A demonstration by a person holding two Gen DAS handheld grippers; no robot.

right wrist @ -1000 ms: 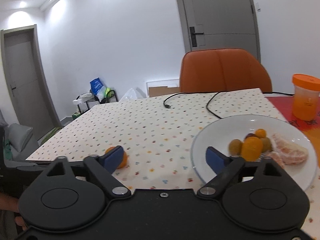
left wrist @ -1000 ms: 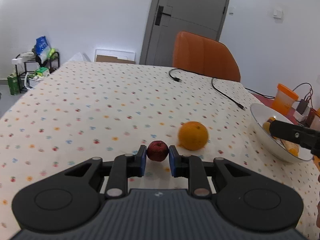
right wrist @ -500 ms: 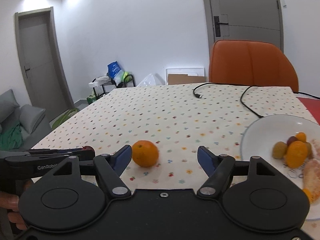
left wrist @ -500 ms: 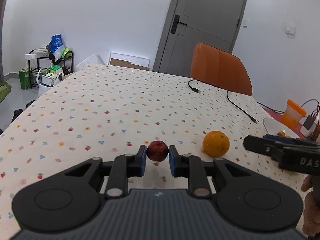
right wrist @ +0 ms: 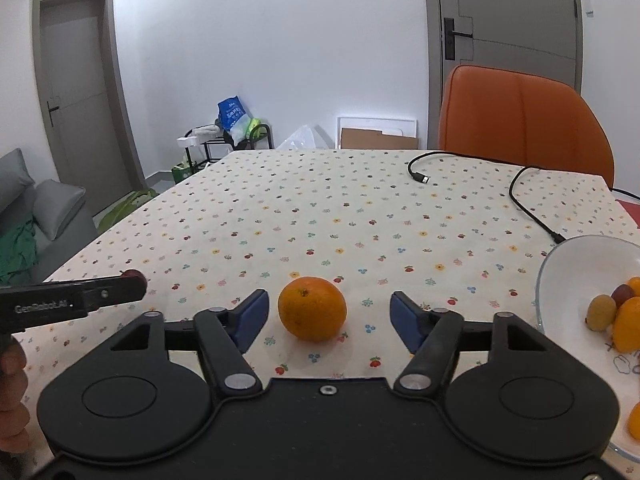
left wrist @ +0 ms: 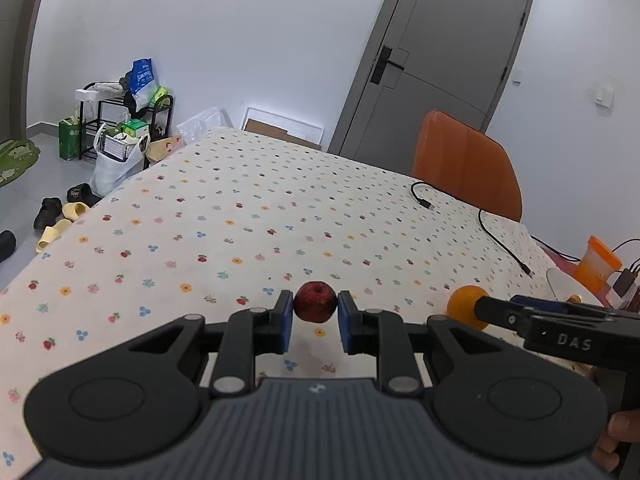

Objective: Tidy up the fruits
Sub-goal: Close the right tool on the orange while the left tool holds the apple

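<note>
My left gripper (left wrist: pixel 315 312) is shut on a small dark red fruit (left wrist: pixel 315 307) and holds it above the flower-print tablecloth (left wrist: pixel 248 216). An orange (right wrist: pixel 312 308) lies on the cloth between the wide-open fingers of my right gripper (right wrist: pixel 325 314); it also shows in the left wrist view (left wrist: pixel 464 312), partly behind the right gripper. A white bowl (right wrist: pixel 576 264) at the right holds several small fruits and peeled orange pieces. The left gripper shows at the left edge of the right wrist view (right wrist: pixel 120 288).
A black USB cable (right wrist: pixel 524 196) lies on the far right of the table. An orange chair (right wrist: pixel 524 120) stands behind the table. An orange-lidded cup (left wrist: pixel 598 264) and plugs sit past the bowl. The table's left edge drops to a cluttered floor.
My left gripper has lifted and tilted up with the red fruit. My right gripper has swung left from the bowl, and the orange now lies between its open fingers.
</note>
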